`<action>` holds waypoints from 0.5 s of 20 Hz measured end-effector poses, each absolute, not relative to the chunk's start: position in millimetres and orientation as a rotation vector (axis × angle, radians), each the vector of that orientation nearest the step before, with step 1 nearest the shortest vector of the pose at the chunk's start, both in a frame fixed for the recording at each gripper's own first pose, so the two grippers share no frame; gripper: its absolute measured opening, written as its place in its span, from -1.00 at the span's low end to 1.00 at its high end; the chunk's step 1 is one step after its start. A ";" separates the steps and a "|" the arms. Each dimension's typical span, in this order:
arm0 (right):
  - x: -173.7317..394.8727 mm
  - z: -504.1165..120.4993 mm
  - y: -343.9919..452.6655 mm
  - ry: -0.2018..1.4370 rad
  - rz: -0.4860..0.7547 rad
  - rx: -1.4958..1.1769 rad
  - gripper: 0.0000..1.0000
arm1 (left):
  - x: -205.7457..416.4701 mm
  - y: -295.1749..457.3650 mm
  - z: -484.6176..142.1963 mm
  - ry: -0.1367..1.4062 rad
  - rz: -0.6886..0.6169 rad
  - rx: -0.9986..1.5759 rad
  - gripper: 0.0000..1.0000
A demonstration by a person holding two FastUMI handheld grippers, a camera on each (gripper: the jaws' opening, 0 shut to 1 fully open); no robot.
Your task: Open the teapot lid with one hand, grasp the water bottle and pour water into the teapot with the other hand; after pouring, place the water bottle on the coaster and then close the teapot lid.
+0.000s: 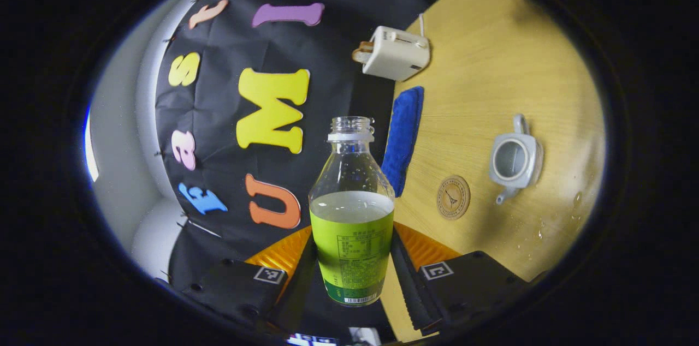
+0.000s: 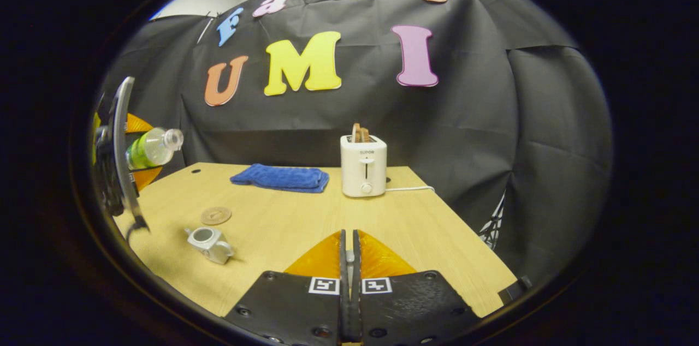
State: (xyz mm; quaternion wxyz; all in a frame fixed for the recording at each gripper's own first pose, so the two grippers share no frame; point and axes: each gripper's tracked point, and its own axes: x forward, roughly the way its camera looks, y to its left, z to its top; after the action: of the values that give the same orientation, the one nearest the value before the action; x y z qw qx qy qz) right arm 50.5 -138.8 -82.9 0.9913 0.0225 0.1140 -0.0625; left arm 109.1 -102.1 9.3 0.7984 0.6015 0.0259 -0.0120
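- Between the two fingers at the bottom of the left gripper view, the water bottle (image 1: 351, 209) is being pinched by the left tongs (image 1: 352, 272), with both fingers pressing on its green label.
- The bottle is being carried uncapped and about half full, its open neck pointing away from the camera toward the booth's black wall.
- The whole scene is being shown rotated in this view, so the wooden surface (image 1: 491, 78) is appearing on the right side.
- The teapot (image 1: 514, 159) is being seen from above on that surface, lidless, with its opening showing.
- The round coaster (image 1: 453, 197) is lying just beside the teapot, apart from it, nearer the bottle in the picture.
- A folded blue cloth (image 1: 403, 137) is lying at the surface's edge by the wall, and a white toaster (image 1: 394, 53) is standing further along that edge.
- Some water drops (image 1: 557, 223) are showing on the surface near the teapot.
- At the bottom of the right gripper view, the right tongs (image 2: 348, 258) are being held pressed together; whether something thin is caught between the fingers cannot be told.
- At the left edge, the left tongs (image 2: 123, 163) are being held above the surface (image 2: 306, 220) with the bottle (image 2: 152, 148) tilted, its neck pointing right.
- The open teapot (image 2: 210, 242) is standing below it, with the coaster (image 2: 216, 215) just behind.
- The cloth (image 2: 281, 177) and the toaster (image 2: 363, 165), with toast in its slots, are standing side by side near the back wall.
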 end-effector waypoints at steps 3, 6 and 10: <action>49.7 -81.2 -137.1 0.224 -0.123 0.043 -1.00 | 130.4 -101.6 4.5 0.030 -0.052 0.996 0.51; 49.6 -81.6 -135.0 0.219 -0.118 0.042 -1.00 | 161.5 -102.2 -2.5 -0.013 -0.065 0.719 0.50; 51.2 -83.0 -133.8 0.221 -0.119 0.048 -1.00 | 195.4 -110.1 -24.9 0.000 -0.117 0.328 0.51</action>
State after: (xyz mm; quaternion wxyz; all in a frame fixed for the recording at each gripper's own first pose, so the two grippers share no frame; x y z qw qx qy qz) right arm 51.2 -133.8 -83.0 0.9919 0.0240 0.1101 -0.0595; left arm 195.4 -110.1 -24.9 0.9849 0.1632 0.0002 -0.0580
